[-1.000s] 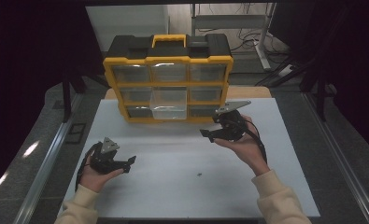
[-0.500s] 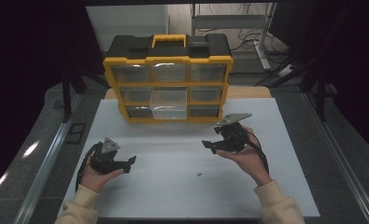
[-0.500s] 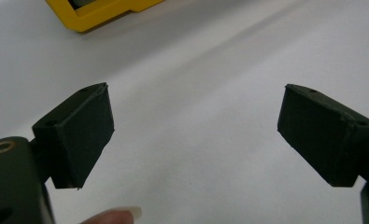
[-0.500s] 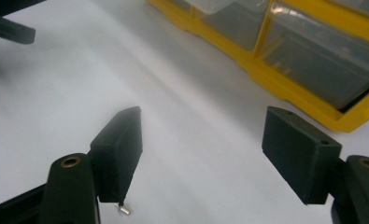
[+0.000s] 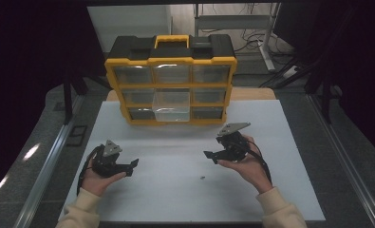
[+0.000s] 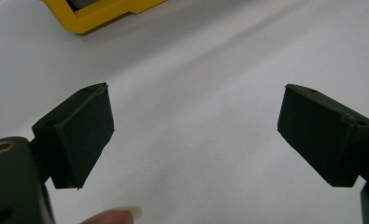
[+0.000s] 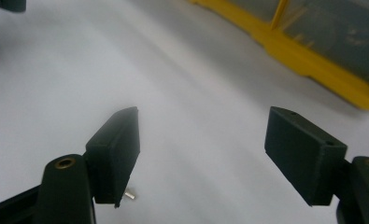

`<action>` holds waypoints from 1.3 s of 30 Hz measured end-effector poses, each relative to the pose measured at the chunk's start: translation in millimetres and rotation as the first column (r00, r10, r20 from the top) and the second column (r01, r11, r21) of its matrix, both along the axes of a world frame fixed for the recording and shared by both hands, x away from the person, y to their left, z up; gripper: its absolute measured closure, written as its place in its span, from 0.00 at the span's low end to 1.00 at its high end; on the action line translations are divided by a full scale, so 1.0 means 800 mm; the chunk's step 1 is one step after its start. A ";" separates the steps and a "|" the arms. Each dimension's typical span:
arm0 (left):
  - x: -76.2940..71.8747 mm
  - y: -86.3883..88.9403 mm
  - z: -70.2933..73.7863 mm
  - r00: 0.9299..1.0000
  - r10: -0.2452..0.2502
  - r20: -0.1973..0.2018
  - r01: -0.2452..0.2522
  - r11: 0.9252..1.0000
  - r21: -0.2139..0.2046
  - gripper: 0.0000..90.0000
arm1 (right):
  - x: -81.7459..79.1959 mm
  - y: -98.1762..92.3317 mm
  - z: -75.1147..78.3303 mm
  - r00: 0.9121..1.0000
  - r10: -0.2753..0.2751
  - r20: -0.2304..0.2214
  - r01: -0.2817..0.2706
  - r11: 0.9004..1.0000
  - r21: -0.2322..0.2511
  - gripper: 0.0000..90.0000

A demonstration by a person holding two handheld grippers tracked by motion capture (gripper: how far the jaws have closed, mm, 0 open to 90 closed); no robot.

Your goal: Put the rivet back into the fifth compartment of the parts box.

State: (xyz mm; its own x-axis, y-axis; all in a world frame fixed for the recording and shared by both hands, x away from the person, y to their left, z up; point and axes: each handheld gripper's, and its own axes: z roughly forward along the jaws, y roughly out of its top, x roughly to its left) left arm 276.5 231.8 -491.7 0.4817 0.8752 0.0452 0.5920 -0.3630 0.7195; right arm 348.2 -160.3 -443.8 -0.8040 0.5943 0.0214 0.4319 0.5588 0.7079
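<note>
1. White tabletop [image 5: 175,199] spreads below the person's two hands, a gripper in each.
2. Nearest, a tiny metal screw [image 5: 201,178] lies loose on it, just below the right gripper [image 5: 212,156], whose jaws stand wide and empty, having just opened further.
3. Left gripper [image 5: 133,164] gapes too, holding nothing.
4. Farthest, a yellow organizer [image 5: 171,61] stands upright, one clear drawer [image 5: 172,105] pulled out.

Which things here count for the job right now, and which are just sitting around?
In play:
- small screw, lying on the white table
- right gripper, open, just above and beyond the screw
- organizer's pulled-out clear drawer

Idle:
- left gripper, open, holding nothing
- closed drawers of the yellow organizer
- metal shelf frame behind
</note>
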 end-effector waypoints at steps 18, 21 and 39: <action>-0.001 0.000 0.001 1.000 0.002 0.003 -0.002 1.000 -0.005 0.13 | -0.019 0.021 -0.041 0.991 0.105 -0.079 -0.110 0.991 -0.075 0.28; -0.001 0.001 0.001 1.000 0.002 0.004 -0.002 1.000 -0.006 0.13 | -0.023 0.024 -0.048 0.989 0.109 -0.095 -0.118 0.989 -0.090 0.28; -0.001 0.001 0.001 1.000 0.001 0.004 -0.001 1.000 -0.005 0.13 | -0.035 0.041 -0.077 0.977 0.163 -0.134 -0.185 0.968 -0.170 0.36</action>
State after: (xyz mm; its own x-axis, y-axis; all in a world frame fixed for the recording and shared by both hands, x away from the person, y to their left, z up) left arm 275.7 232.4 -491.0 0.4809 0.8758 0.0425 0.5894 -0.3588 0.7238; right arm 319.9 -127.6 -505.5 -0.8935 0.4481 0.0278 0.3912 0.7467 0.5379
